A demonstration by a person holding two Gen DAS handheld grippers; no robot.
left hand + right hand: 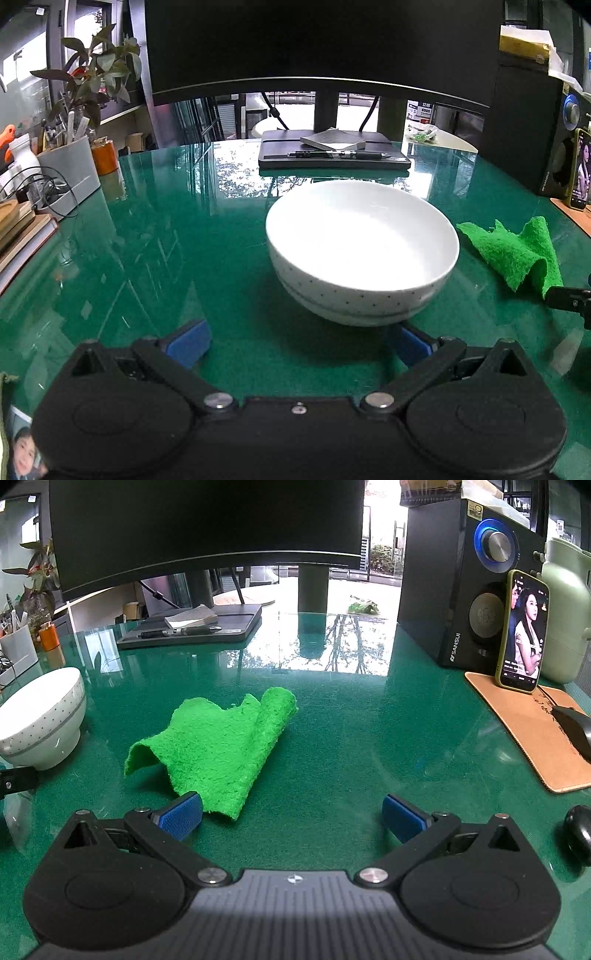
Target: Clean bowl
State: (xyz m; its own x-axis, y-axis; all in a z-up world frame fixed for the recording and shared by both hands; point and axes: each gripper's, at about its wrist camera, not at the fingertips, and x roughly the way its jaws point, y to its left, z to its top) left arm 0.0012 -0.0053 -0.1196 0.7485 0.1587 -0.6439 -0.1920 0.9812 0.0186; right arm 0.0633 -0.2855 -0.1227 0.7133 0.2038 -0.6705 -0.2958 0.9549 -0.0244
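Bowl (362,251), white with small dark dots outside, stands upright on the green glass worktop (166,240), just ahead of the left claw (299,345), whose blue pads are spread wide with nothing between them; the right pad lies just under the bowl's near side. To the bowl's right lies a crumpled green cloth (218,749). The right claw (291,818) is also spread, empty, its left pad just at the cloth's near edge. In the right wrist view the bowl (40,720) sits far left.
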